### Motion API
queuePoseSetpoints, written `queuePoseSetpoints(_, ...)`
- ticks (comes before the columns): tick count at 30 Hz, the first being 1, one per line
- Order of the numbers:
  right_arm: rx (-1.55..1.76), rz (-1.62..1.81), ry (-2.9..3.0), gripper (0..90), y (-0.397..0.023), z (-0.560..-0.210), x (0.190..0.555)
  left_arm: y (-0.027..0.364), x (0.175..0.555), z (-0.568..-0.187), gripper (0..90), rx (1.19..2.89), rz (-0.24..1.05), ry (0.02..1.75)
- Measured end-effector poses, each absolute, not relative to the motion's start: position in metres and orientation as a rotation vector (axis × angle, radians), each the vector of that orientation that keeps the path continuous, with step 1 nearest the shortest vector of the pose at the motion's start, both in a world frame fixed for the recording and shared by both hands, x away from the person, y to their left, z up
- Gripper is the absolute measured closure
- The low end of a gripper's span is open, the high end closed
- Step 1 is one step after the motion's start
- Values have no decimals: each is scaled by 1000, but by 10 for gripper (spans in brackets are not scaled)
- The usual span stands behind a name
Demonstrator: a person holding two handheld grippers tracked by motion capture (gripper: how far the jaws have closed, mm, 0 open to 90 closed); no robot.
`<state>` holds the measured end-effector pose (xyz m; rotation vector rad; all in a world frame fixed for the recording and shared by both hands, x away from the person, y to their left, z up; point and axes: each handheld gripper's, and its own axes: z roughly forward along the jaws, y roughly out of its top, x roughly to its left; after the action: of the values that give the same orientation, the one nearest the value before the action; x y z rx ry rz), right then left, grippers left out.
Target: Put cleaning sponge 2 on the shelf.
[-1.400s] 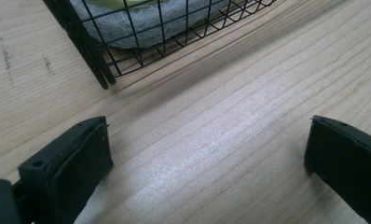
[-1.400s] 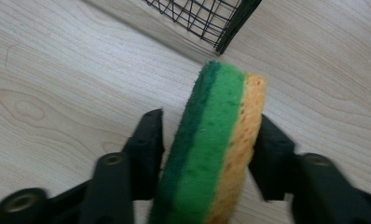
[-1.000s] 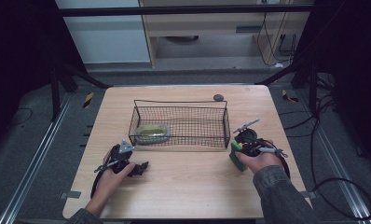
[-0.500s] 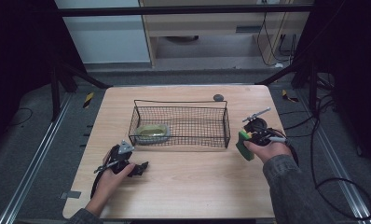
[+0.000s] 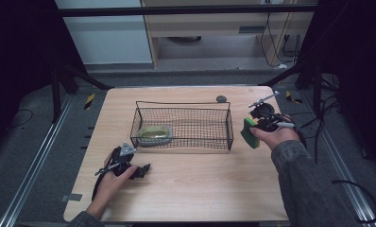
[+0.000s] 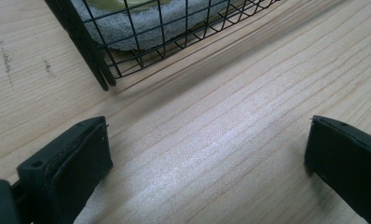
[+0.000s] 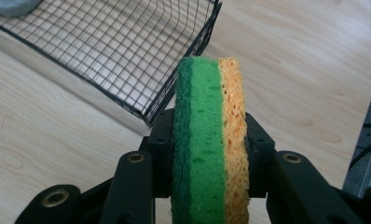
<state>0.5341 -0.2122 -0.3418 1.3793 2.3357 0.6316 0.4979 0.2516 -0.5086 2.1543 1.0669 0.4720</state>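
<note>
My right gripper [image 5: 250, 131] [image 7: 207, 135] is shut on a green and orange sponge [image 5: 248, 133] [image 7: 210, 140], held on edge just right of the black wire basket [image 5: 183, 105] [image 7: 127, 65]. Inside the basket's left end lies a yellow-green sponge on a grey pad [image 5: 154, 133] [image 6: 146, 18]. My left gripper [image 5: 140, 170] [image 6: 207, 144] rests open on the wooden table [image 5: 195, 179], in front of the basket's left corner, with bare wood between its jaws.
A small dark round object [image 5: 221, 99] lies on the table behind the basket. Cables [image 5: 318, 123] trail off the table's right edge. Metal rails and a dark frame stand around the table.
My right gripper has carried the sponge from the table's front right up and away, to beside the basket's right end. The left gripper has stayed put.
</note>
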Motion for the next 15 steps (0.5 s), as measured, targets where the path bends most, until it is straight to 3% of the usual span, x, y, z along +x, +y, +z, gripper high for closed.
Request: queuePoseSetpoints(15, 1302, 710, 2281, 638, -199, -307, 565, 252, 498, -508, 0, 2158, 467, 1062)
